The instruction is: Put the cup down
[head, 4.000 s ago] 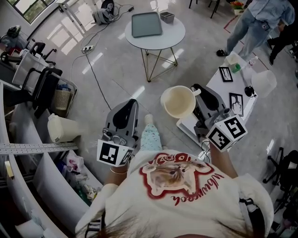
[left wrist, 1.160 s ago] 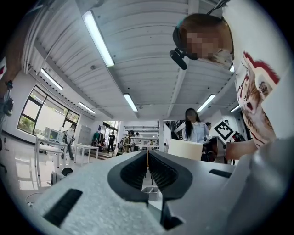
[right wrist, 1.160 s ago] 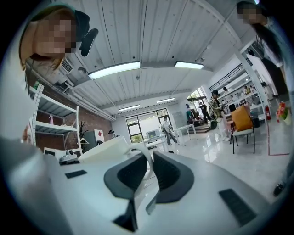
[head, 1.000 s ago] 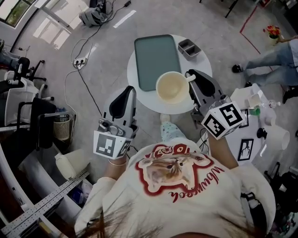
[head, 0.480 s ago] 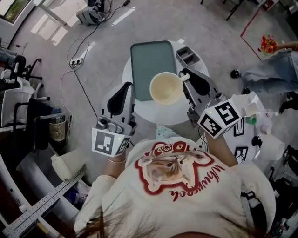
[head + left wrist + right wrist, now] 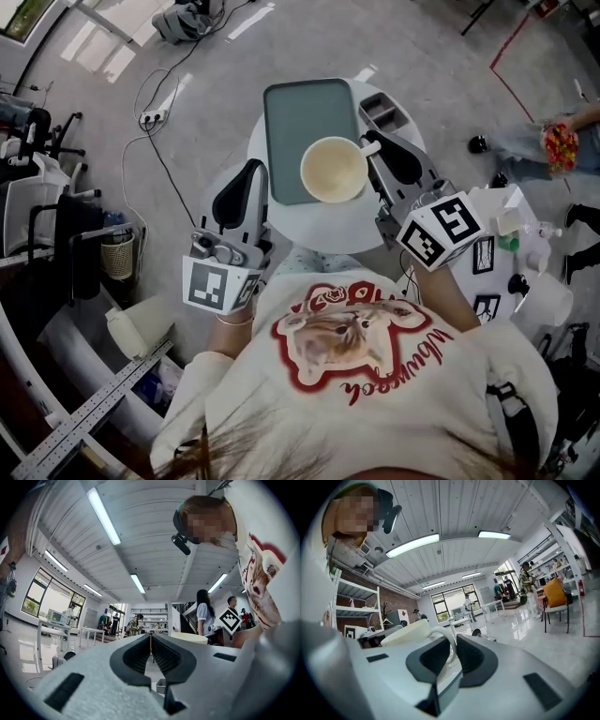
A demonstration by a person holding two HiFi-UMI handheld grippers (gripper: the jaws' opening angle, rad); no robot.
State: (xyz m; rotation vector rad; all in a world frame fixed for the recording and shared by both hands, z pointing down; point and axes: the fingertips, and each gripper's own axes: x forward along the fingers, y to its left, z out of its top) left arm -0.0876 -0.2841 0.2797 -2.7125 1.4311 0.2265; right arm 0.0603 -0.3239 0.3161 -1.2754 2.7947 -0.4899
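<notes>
- My right gripper [image 6: 375, 150] has its jaws pinched on the handle [image 6: 446, 641] of the cream cup [image 6: 333, 170]. In the right gripper view the handle's loop sits between the dark pads, with the cup body off to the left of them.
- The cup is upright, mouth up, and looks empty. It hangs over the round white counter [image 6: 337, 230], overlapping the near right corner of the grey-green tray [image 6: 298, 122].
- From the head view I cannot tell how high it is above the surface. I judge it is probably not resting yet.
- My left gripper [image 6: 249, 173] hovers by the counter's left edge, with its jaws closed together on nothing.
- The cup looks rigid, glazed and breakable, so likely slippery. Held by the handle alone, its weight hangs to one side and it could pivot in the jaws.
- I would keep this grip and lower it level. The base should land flat on the tray or the bare counter, not across the tray's rim, before I let go.
</notes>
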